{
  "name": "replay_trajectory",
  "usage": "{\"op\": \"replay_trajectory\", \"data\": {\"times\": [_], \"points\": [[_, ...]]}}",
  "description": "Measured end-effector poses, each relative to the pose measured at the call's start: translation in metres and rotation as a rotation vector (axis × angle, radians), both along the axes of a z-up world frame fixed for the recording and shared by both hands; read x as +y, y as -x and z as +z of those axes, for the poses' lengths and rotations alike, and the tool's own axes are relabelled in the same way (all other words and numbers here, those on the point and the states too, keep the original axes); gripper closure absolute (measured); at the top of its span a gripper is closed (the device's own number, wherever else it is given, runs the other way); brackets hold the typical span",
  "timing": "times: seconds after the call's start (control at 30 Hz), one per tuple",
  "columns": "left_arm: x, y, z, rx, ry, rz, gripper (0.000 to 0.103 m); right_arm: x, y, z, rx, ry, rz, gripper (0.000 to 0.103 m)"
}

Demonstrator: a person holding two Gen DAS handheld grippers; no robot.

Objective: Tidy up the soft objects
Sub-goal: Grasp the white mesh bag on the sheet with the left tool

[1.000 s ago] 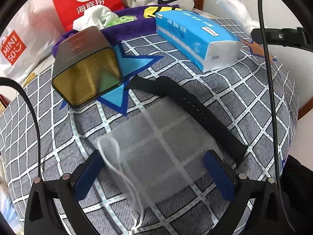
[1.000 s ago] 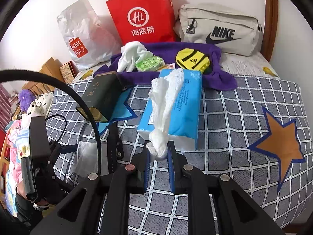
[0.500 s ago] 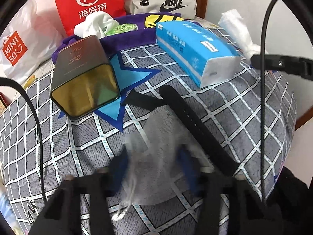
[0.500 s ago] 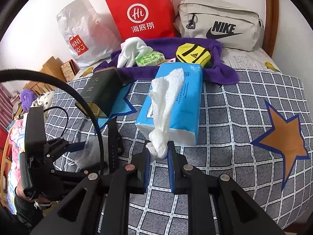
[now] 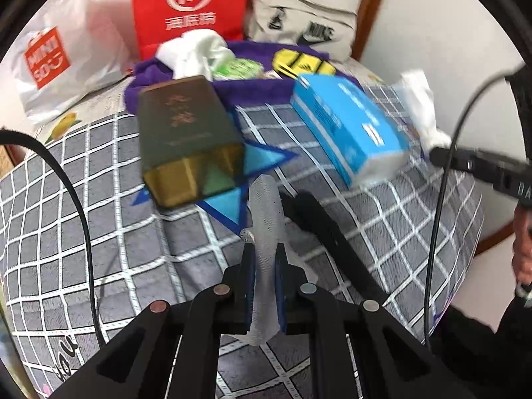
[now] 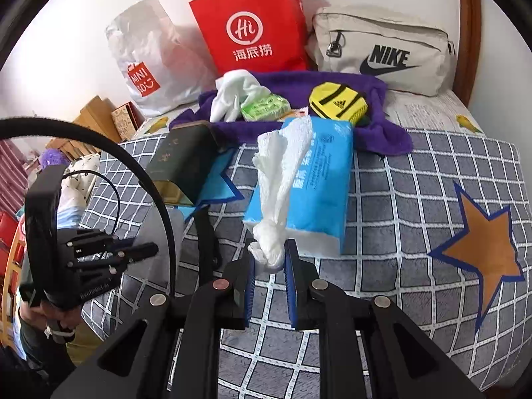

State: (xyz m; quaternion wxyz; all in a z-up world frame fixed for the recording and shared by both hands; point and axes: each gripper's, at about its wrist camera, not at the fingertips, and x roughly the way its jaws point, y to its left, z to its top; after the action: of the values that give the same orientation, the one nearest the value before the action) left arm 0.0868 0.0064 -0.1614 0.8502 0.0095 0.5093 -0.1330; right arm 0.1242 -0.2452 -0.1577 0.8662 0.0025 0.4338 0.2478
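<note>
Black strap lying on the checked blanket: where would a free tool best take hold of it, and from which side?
Probably mid-length on the black strap, from above, fingers straddling its narrow width. It lies flat and long on the blanket, so its edges offer the only opposing faces. The end by the mesh pouch is crowded: the left tool is shut on that pouch.

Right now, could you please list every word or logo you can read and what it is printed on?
"Hi" and "海底捞": red paper bag.
"MINISO": white plastic bag.
"NIKE": beige pouch.
Adidas logo: yellow pouch.
Print on the blue tissue pack and the dark box: too blurred.
</note>
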Motion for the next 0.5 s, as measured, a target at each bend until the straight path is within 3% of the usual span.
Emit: {"op": "replay_trajectory", "data": {"times": [0.17, 0.5], "points": [[0.019, -0.007, 0.012, -0.002, 0.071, 0.044, 0.093, -0.001, -0.003, 0.010, -0.012, -0.008, 0.005, 0.087], [0.045, -0.030, 0.045, -0.051, 0.112, 0.121, 0.093, -0.007, -0.022, 0.021, -0.019, -0.023, -0.003, 0.087]]}}
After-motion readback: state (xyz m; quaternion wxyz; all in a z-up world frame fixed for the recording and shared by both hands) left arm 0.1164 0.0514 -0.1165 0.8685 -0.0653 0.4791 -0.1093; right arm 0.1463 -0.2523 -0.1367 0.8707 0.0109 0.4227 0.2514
